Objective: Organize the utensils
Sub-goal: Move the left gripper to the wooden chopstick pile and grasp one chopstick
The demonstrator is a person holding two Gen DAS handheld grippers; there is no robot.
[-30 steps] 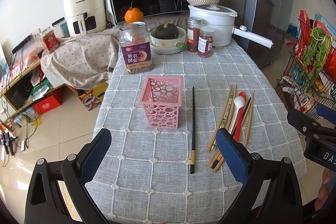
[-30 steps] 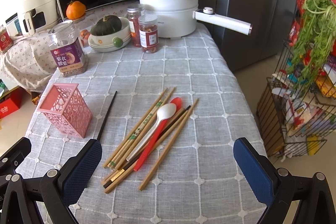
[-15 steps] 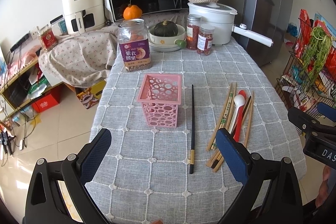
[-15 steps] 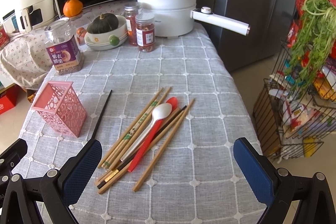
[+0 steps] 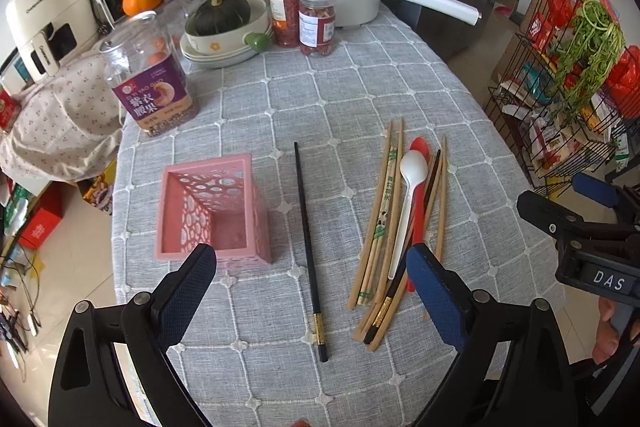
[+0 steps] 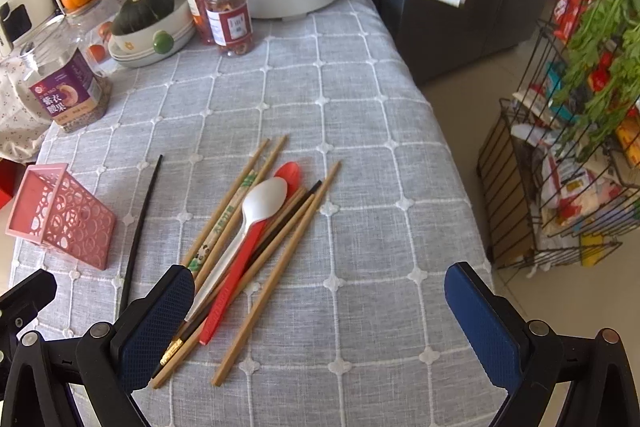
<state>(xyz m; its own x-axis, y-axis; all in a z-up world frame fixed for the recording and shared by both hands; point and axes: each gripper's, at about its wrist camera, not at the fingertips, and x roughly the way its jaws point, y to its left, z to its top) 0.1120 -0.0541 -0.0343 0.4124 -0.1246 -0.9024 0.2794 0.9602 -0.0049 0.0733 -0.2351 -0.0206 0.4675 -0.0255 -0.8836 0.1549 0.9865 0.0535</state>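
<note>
Grey checked tablecloth (image 5: 360, 99) — left tool (image 5: 310, 281) closing, empty; right tool (image 6: 320, 301) wide.

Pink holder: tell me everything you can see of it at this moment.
The pink holder is a square, open-topped basket, apparently plastic, its walls pierced with round holes. It stands upright and empty on the grey tablecloth near the left edge. A black chopstick lies beside it, apart. The left gripper hangs above its near side, jaws closing, not touching.
</note>
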